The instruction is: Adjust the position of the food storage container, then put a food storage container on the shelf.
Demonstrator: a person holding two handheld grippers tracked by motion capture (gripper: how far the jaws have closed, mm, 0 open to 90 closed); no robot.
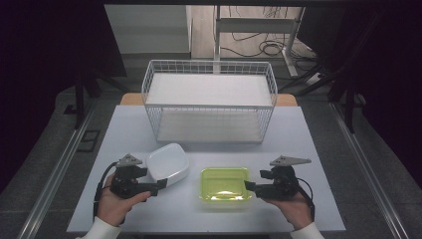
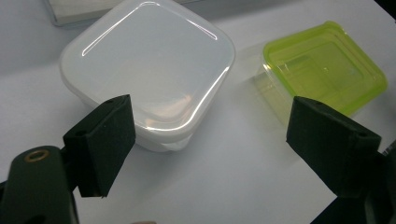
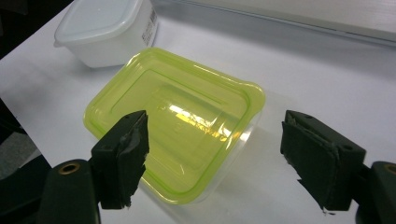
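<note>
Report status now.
Left tool open at white lidded plastic box. Right tool open at green-lidded clear box. Nothing held, nothing blocking.

printed matter: one item. white lidded container [image 3: 105,32], side wall, right gripper view: a small label with a barcode at the corner [image 3: 153,23]; bars visible, digits too small to read. no other text, brand, number or sign legible on anything in the high view, left gripper view or right gripper view.
</note>
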